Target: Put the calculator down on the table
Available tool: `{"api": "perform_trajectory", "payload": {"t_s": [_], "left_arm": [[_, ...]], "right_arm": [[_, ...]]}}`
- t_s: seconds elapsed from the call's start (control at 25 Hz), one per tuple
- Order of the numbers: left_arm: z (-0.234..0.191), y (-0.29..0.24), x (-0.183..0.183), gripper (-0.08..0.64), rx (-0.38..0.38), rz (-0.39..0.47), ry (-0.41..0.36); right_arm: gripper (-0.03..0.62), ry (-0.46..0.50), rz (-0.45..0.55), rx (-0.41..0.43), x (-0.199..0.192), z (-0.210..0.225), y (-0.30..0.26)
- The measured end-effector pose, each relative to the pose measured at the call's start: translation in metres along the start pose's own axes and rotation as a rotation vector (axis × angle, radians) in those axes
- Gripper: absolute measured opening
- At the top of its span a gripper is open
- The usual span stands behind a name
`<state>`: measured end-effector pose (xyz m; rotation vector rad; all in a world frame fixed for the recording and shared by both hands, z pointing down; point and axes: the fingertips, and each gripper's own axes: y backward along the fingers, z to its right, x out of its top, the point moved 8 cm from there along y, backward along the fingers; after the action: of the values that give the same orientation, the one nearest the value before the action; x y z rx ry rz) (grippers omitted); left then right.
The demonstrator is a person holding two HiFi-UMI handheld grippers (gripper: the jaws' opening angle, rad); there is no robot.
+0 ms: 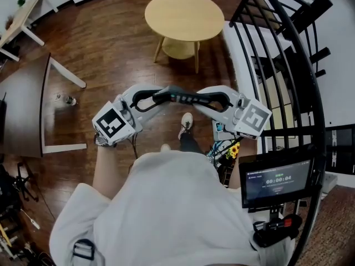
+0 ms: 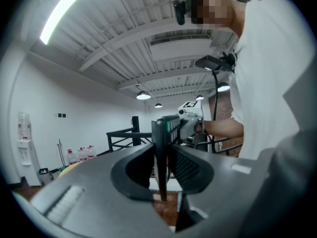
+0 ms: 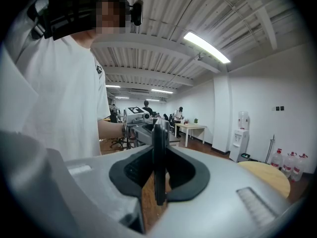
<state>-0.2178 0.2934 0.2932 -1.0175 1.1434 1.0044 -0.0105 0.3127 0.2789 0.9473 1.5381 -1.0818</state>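
Observation:
A dark calculator (image 1: 183, 97) with teal keys hangs level in front of me above the wooden floor, held at both ends. My left gripper (image 1: 157, 99) is shut on its left end and my right gripper (image 1: 211, 100) is shut on its right end. In the left gripper view the calculator (image 2: 161, 138) stands edge-on between the jaws of the left gripper (image 2: 161, 170), with the other gripper beyond it. In the right gripper view the calculator (image 3: 159, 148) shows as a thin dark edge pinched by the right gripper (image 3: 159, 175).
A round light wooden table (image 1: 184, 15) stands ahead on the floor. A black railing (image 1: 288, 65) runs along the right. At the left stands a dark table (image 1: 22, 110), with a bottle (image 1: 65, 100) on the floor beside it. A screen (image 1: 277, 179) sits at my right.

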Motion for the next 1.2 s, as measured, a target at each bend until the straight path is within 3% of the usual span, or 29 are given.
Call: {"api": "perform_trajectory", "payload": {"t_s": [0.36, 0.6, 1.2], "left_arm": [[-0.041, -0.03, 0.003, 0.097, 0.004, 0.005, -0.028], [-0.112, -0.09, -0.004, 0.097, 0.016, -0.012, -0.009], [-0.125, -0.085, 0.007, 0.097, 0.015, -0.007, -0.034]], "right_arm": [[0.067, 0.024, 0.017, -0.003, -0.005, 0.05, 0.006], [0.067, 0.007, 0.017, 0.017, -0.023, 0.144, 0.018], [0.067, 0.037, 0.006, -0.005, -0.006, 0.151, 0.011]]}}
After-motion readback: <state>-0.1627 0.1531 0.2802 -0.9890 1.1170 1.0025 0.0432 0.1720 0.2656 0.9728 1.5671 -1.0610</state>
